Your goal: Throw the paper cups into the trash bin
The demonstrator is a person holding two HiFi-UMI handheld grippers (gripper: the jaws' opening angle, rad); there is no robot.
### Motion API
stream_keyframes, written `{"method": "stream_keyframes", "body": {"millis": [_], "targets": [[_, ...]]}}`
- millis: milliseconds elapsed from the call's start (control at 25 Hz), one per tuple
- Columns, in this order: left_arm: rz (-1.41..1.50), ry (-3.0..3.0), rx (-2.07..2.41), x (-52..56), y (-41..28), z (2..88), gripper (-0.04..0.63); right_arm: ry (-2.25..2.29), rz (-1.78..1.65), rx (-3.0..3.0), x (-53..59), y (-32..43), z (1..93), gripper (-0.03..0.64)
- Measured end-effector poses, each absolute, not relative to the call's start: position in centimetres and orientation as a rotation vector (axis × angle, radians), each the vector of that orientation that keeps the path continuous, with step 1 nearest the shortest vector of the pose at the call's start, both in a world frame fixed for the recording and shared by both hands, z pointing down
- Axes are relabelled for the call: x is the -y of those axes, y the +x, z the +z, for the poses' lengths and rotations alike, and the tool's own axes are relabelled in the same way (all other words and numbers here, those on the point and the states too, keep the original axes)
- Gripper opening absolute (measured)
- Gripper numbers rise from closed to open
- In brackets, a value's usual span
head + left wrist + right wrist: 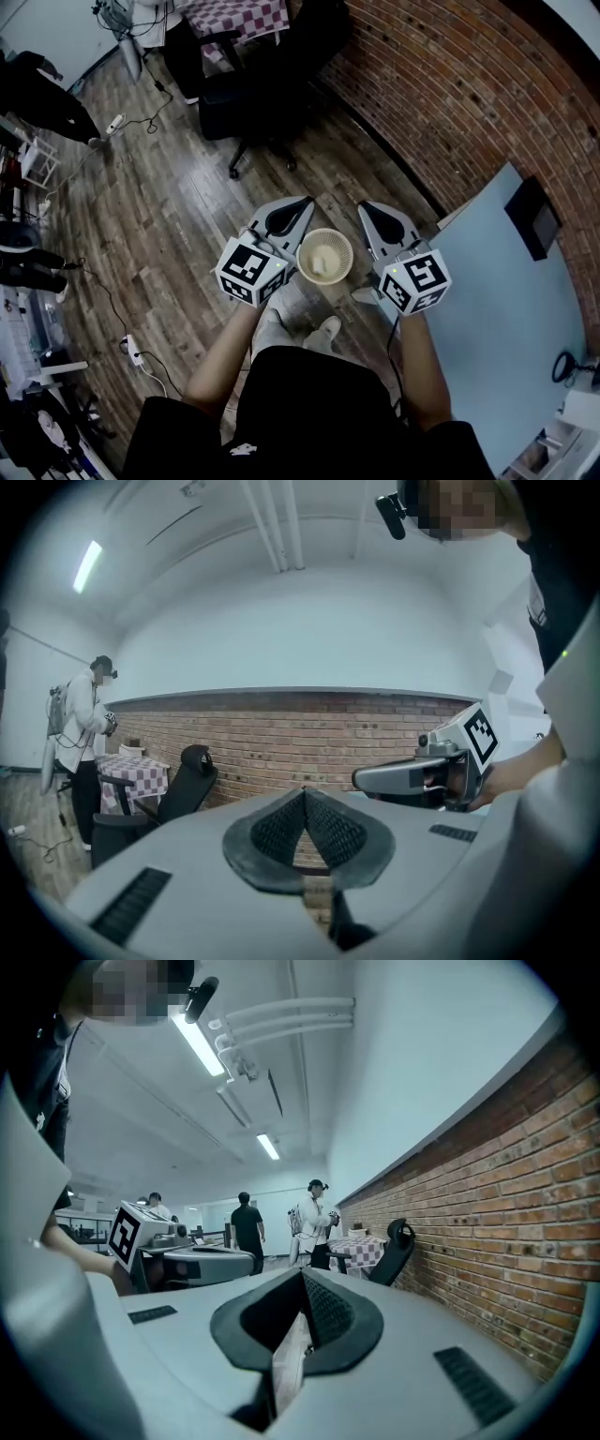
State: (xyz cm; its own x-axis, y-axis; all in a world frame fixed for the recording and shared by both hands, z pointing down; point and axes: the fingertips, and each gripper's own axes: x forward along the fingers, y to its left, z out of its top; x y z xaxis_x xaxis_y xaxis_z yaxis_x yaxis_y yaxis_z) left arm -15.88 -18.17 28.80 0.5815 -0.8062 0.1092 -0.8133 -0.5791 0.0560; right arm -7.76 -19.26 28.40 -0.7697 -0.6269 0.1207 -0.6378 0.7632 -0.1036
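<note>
From the head view, a round cream trash bin (325, 239) with a ribbed wall stands on the dark wooden plank floor (169, 206), just ahead of the person's pale shoes (281, 323). A pale, crumpled shape that looks like a paper cup (323, 265) lies at its bottom. The grey left gripper (307, 201) and grey right gripper (362, 204) are held above it, one on each side of the rim. Neither gripper view shows the trash bin.

The left gripper view shows that gripper's (305, 791) ridged pads pressed together with nothing between them. It also shows the right gripper (359, 778) level beside it, against the red brick wall (309, 733).

In the right gripper view the jaws of that gripper (302, 1274) meet at the tip. A pale sliver shows in the slit beneath the pads, and I cannot tell what it is. Only this view shows two people standing (248, 1224) beyond the black office chair (398, 1241) and the table with a checked cloth (361, 1246).
</note>
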Motion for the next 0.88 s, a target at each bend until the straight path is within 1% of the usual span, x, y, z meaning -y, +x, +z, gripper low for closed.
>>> {"method": "stream_keyframes", "body": {"millis": [360,880], "targets": [[0.063,2.768,1.39,17.6,-16.9,25.2,0.009,1.044,0.154,2.905,18.7,-10.1,25.8,0.005],[0.058,2.848,1.308,12.9,-22.4,23.9,0.009,1.157,0.084,2.895,13.3,-15.9,23.7,0.003]]}}
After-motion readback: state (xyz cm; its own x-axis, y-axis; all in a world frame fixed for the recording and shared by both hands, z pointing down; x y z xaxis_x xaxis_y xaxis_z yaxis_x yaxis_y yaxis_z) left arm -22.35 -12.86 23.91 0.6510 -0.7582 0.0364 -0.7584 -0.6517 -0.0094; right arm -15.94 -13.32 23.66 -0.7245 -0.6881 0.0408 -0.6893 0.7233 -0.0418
